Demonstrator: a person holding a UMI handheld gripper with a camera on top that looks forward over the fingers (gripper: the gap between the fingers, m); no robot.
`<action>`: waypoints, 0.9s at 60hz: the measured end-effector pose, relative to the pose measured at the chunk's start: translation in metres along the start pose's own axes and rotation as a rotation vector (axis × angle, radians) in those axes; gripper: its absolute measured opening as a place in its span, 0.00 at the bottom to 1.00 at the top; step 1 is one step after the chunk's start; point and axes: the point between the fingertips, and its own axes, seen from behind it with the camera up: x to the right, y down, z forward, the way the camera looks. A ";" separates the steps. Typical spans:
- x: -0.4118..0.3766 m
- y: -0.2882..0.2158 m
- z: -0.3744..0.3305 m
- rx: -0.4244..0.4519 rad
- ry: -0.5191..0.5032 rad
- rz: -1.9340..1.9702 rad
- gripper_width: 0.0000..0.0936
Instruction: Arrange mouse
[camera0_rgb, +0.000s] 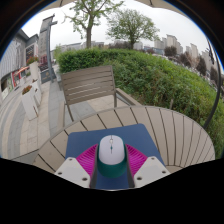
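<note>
A white mouse (111, 150) with a dark teal rear part sits between my gripper's (111, 166) two fingers. The pink pads (88, 160) press against its left and right sides with no visible gap, so the gripper is shut on it. The mouse is over a dark blue mouse pad (86, 139) that lies on a round table of wooden slats (182, 138). I cannot tell whether the mouse rests on the pad or hangs just above it.
A wooden slatted chair (90, 82) stands just beyond the table. A white chair (30, 96) is at the left on the paved terrace. A green hedge (165, 72) runs behind, with trees and buildings farther off.
</note>
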 end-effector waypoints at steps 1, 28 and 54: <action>-0.003 0.004 0.002 -0.010 0.004 0.001 0.46; 0.024 0.018 -0.117 -0.113 0.069 0.061 0.91; 0.103 0.094 -0.369 -0.237 0.230 0.137 0.92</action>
